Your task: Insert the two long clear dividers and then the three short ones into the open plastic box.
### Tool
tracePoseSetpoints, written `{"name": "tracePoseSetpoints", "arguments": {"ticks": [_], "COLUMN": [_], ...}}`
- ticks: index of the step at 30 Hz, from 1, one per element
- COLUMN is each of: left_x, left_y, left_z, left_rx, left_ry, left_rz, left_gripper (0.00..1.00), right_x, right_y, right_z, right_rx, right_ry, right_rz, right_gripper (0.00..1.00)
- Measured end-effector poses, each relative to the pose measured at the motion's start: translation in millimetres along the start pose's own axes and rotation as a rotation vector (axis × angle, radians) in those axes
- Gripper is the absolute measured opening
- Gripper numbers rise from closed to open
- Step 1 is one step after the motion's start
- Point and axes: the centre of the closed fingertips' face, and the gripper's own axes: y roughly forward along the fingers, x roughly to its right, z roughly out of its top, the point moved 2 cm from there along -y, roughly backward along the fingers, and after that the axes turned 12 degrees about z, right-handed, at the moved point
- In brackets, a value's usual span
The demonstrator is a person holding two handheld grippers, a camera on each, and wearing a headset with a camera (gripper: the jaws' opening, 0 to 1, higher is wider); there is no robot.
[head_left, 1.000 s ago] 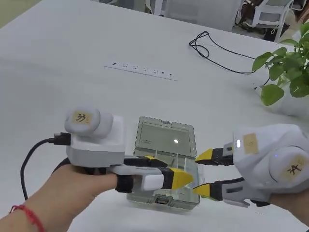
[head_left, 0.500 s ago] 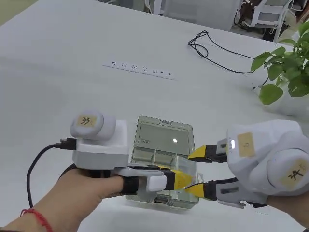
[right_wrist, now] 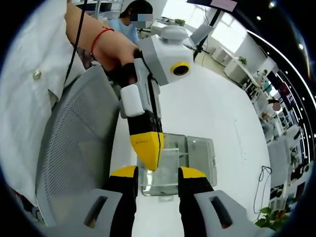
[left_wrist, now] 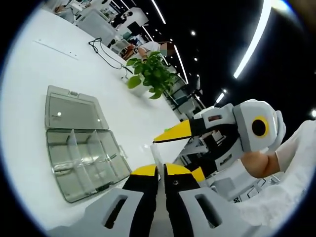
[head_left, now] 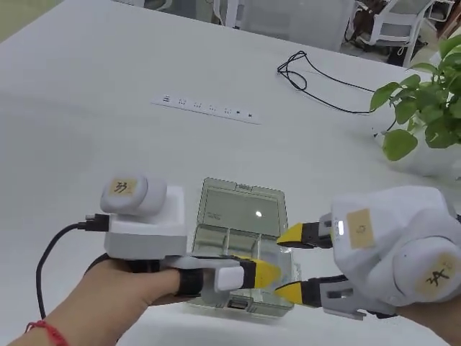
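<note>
To my left, the left hand-held gripper (head_left: 263, 272) is clenched on a thin clear divider (left_wrist: 156, 154), its tips over the near right part of the open plastic box (head_left: 216, 241). The box rests on the white tabletop (head_left: 108, 130) with its lid (head_left: 241, 209) laid back and other dividers (left_wrist: 74, 153) standing inside. The right hand-held gripper (head_left: 289, 263) hangs with its jaws spread on either side of the left one's tip.

Left tongs (right_wrist: 147, 159) between spread right tongs (right_wrist: 158, 172), over box (right_wrist: 200, 154).
</note>
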Motion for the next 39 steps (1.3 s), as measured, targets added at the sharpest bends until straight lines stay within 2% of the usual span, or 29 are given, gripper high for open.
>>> {"name": "tracePoseSetpoints", "arguments": {"ticks": [4,7,14,15,17,18,21,22,25,26,28,30,33,36,38,39], "left_x": [0.8,1.1,-0.9,-1.7,-0.4,0.0,-0.6,-0.7,1.7,4.9,7.1,9.3,14.1,22.1,26.4,26.7], "left_y": [0.3,0.6,-0.3,-0.4,-4.1,-4.1,-6.4,-6.0,-7.9,-9.4,-11.4,-13.1,-16.4,-19.6,-21.8,-22.4], "left_z": [0.1,-0.9,1.6,2.3,1.6,1.8,0.9,0.5,-4.0,-4.7,-7.1,-10.6,-13.8,-15.1,-12.9,-12.7], "left_rx": [-0.001,-0.002,0.013,0.025,0.012,0.014,0.017,0.023,0.013,0.022,0.021,0.015,0.029,0.053,0.092,0.096], "left_ry": [-0.016,-0.001,-0.025,0.016,-0.006,0.005,0.075,0.122,0.191,0.233,0.278,0.336,0.447,0.514,0.562,0.566], "left_rz": [-0.010,-0.005,0.002,-0.001,-0.002,-0.003,-0.001,-0.008,-0.026,-0.050,-0.064,-0.082,-0.120,-0.165,-0.184,-0.185], "left_gripper": [0.00,0.00,0.00,0.00,0.00,0.00,0.00,0.00,0.00,0.00,0.00,0.00,0.00,0.00,0.00,0.00], "right_x": [-0.1,-0.7,1.6,2.6,2.3,3.3,5.1,6.8,7.7,6.5,6.0,2.8,-0.8,-6.0,-11.4,-11.7], "right_y": [0.1,0.4,-0.2,-1.3,-1.5,-2.7,-8.7,-12.0,-18.6,-20.8,-23.6,-25.4,-28.0,-26.3,-24.7,-24.4], "right_z": [-0.5,-0.9,1.3,2.7,3.4,3.5,6.4,7.4,7.9,7.9,7.1,6.8,9.3,10.6,11.8,12.4], "right_rx": [-0.004,-0.009,-0.004,0.003,0.014,0.018,0.079,0.111,0.175,0.199,0.220,0.242,0.277,0.286,0.285,0.287], "right_ry": [-0.005,-0.008,-0.009,-0.005,0.017,0.021,0.067,0.092,0.145,0.159,0.162,0.177,0.185,0.189,0.174,0.176], "right_rz": [0.003,0.007,-0.010,-0.012,-0.002,-0.008,0.011,0.022,0.086,0.124,0.167,0.236,0.322,0.390,0.441,0.446], "right_gripper": [0.33,0.33,0.34,0.33,0.34,0.35,0.35,0.35,0.32,0.31,0.27,0.26,0.23,0.21,0.17,0.16]}}
